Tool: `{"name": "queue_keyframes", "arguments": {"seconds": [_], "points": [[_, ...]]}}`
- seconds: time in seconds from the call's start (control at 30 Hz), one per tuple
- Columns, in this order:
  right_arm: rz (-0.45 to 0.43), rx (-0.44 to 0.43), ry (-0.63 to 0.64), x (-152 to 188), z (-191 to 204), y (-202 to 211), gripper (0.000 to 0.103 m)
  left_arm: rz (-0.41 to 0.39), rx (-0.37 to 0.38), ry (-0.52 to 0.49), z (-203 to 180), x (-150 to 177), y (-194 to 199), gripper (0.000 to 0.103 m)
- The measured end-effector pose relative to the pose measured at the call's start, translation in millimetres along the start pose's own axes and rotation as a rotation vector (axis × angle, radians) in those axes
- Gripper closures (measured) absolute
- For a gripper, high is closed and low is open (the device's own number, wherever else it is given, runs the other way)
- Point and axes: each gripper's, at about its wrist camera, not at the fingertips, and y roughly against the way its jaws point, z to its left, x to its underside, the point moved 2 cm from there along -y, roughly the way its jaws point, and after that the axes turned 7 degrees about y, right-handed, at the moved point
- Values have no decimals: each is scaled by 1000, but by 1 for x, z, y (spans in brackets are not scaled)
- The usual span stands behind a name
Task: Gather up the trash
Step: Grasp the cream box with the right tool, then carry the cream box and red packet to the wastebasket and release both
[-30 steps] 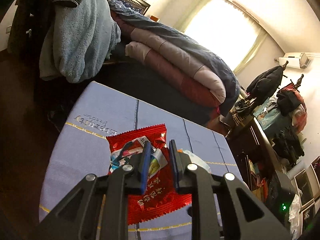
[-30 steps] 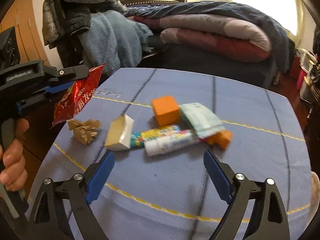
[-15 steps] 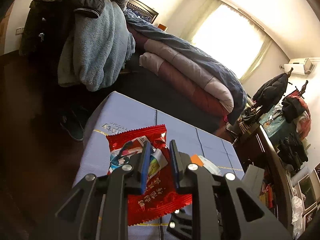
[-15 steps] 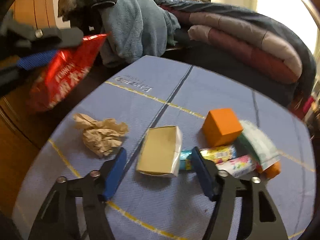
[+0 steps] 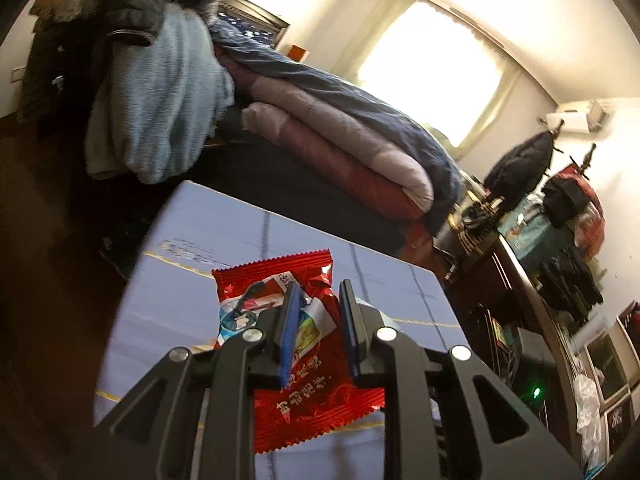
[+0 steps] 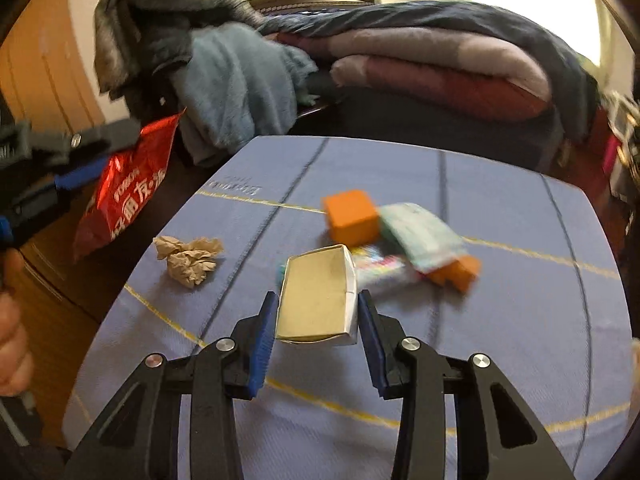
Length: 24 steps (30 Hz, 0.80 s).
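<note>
My left gripper (image 5: 318, 292) is shut on a red snack wrapper (image 5: 308, 396) and holds it in the air at the table's left edge; wrapper (image 6: 120, 196) and left gripper (image 6: 68, 160) also show in the right wrist view. My right gripper (image 6: 318, 300) stands around a small tan carton (image 6: 318, 296) lying on the blue tablecloth (image 6: 500, 360), its fingers close against both sides. A crumpled brown paper ball (image 6: 188, 258) lies to the carton's left.
Behind the carton lie an orange cube (image 6: 350, 216), a pale green packet (image 6: 420, 232), a colourful tube (image 6: 384, 268) and a small orange block (image 6: 460, 272). A bed with folded quilts (image 6: 440, 60) and a blue blanket (image 6: 240, 84) stand beyond the table.
My right gripper has moved forward and closed in from wide open, now flanking the tan carton. My left gripper has carried the red wrapper off to the left of the table.
</note>
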Motion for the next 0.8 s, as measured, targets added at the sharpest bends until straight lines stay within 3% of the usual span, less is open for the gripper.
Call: {"name": "queue_keyframes", "arguments": {"seconds": [0.8], "points": [[-75, 192, -309, 110, -155, 132, 62, 230, 202, -260, -199, 108, -79, 81]]}}
